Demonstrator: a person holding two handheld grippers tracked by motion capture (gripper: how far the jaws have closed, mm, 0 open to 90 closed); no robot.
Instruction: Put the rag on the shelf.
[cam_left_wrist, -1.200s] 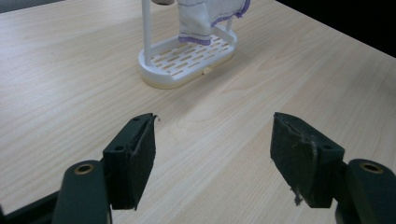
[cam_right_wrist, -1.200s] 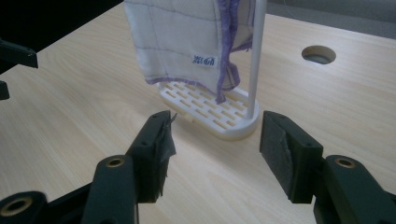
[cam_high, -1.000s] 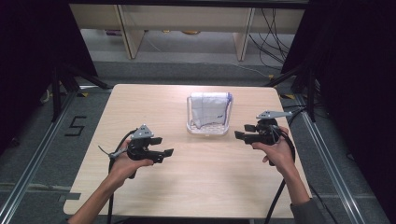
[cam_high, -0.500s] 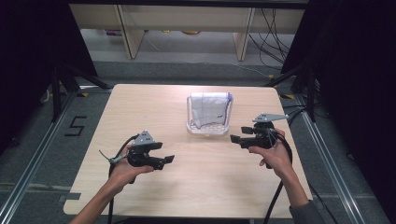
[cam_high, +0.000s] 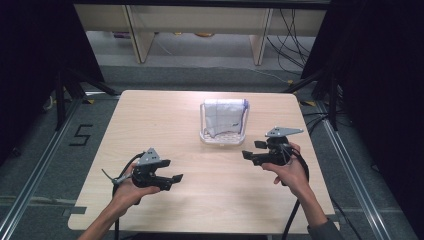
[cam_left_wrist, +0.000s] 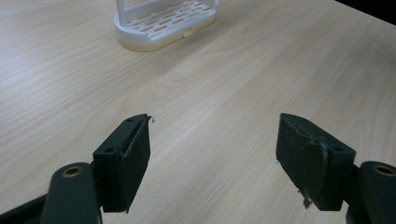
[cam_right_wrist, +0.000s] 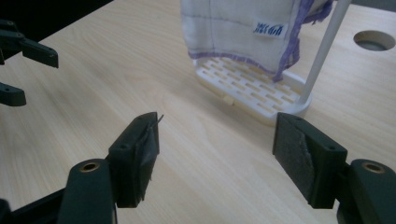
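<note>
Left tool (cam_high: 171, 179): jaws wide apart, nothing between, only bare counter (cam_high: 150, 120) under pads; held over near-left part of counter. Right tool (cam_high: 251, 150): jaws just been opening, now wide, empty, pointing toward left tool. White rack (cam_high: 222, 136) stands at counter middle, toward far edge, apart from both tools, nearer right one. White cloth with purple edging (cam_high: 225, 117) hangs draped over rack's rail.
</note>
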